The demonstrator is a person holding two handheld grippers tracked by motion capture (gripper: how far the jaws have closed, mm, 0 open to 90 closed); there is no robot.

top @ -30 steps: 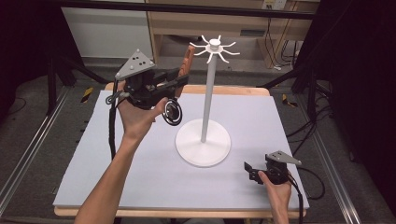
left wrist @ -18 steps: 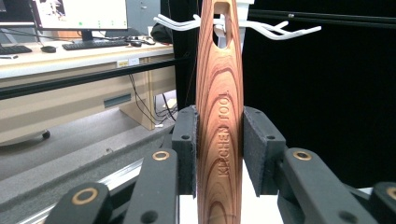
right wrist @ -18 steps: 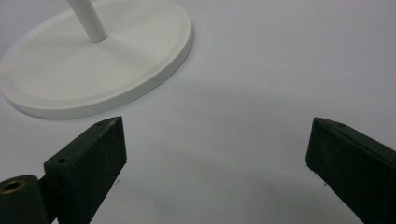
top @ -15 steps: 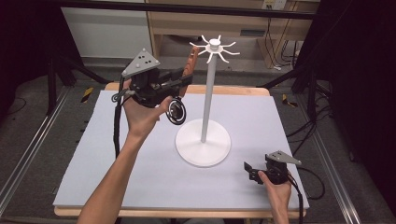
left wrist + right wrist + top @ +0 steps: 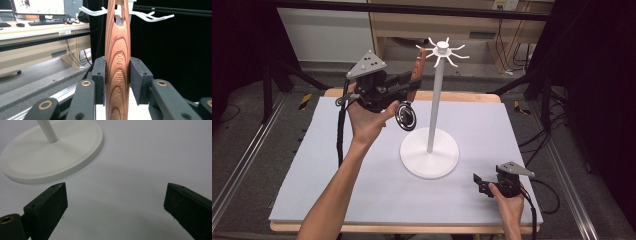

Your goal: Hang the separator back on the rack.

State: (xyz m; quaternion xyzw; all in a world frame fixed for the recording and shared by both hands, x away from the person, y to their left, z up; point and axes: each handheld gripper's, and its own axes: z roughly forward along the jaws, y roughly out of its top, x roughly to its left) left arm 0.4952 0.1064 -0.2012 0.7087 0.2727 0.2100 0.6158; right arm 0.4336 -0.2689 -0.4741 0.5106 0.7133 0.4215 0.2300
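Utensil (image 5: 117,75): a wood-handled kitchen tool with a round metal head, held upright above the worktop's (image 5: 312,165) far left part.
Left tool (image 5: 408,86): clamped on the handle; it had lifted and edged right since a second earlier.
Stand (image 5: 430,158): the handle's hole reached hook height, so hanging looked close.
Right tool (image 5: 482,183): jaws apart, resting near the right corner.

Stand (image 5: 430,152) mid-table (image 5: 522,130), utensil (image 5: 418,70) beside its top hooks (image 5: 443,51), at left.
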